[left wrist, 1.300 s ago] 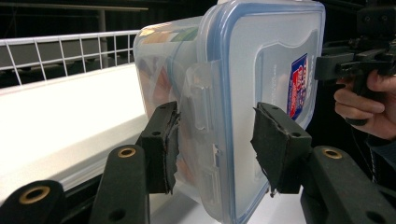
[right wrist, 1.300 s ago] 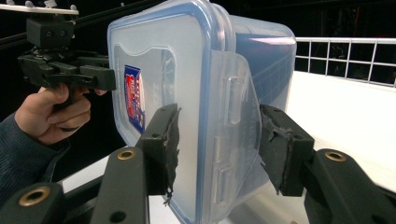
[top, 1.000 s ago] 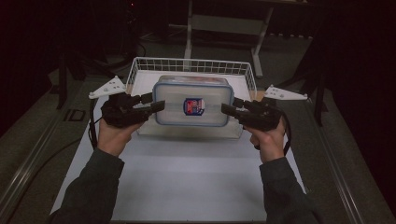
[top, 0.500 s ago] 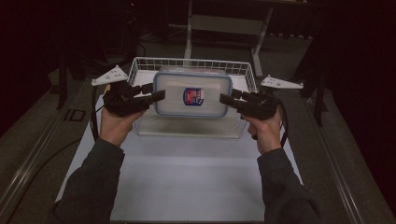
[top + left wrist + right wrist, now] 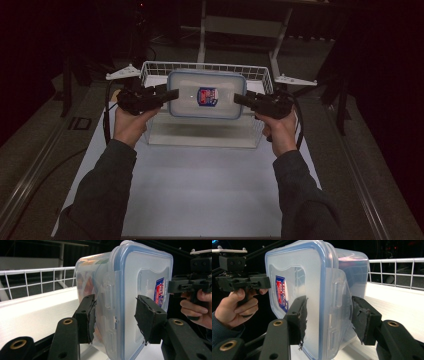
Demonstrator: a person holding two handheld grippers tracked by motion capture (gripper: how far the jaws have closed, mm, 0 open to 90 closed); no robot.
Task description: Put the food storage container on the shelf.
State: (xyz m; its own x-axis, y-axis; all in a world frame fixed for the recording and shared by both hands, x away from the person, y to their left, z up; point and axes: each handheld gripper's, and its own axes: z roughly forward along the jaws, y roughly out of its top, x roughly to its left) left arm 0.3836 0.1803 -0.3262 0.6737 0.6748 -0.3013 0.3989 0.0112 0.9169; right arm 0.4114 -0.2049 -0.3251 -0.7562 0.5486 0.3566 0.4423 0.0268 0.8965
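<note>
While the box [image 5: 206, 94] hung level above the wire basket [image 5: 150, 69], its lid up and its sticker [image 5: 207, 96] facing the high camera, each pair of tongs gripped one short end of it. The left tongs [image 5: 170, 95] were clenched on the box's left end, one pad [image 5: 88, 318] on the clear body and the other on the lid, astride the side latch [image 5: 109, 293]. The right tongs [image 5: 241, 99] were clamped the same way on the opposite end, straddling the latch [image 5: 336, 298] there. The basket stood on the white tabletop [image 5: 200, 185], at its far edge, directly below the box.
</note>
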